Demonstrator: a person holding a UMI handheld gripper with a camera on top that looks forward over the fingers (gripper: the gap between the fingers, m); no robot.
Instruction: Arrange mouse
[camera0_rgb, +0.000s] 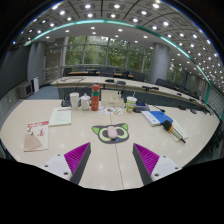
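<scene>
Gripper view, looking out over a big pale worktop (60, 140) in a large room with windows at the far side. Tool (111, 158) held low over the near part of the worktop, wide open, nothing between its two purple pads (76, 155). Just ahead of the fingers, a green mat with a dark picture on it (110, 132), lying flat. Cannot tell if a mouse sits on the mat; too small to make out. Beyond the mat, a small crowd of things: a red bottle (95, 97) standing upright, a white cup (74, 99) beside it, a yellow-green cup (131, 103) on the other side. Off to one side, a book with a red and white cover (36, 135) and a pale sheet (61, 116) near it. Off to the other side, a blue and white box (157, 117), lying flat. Chairs and more tables farther back.
</scene>
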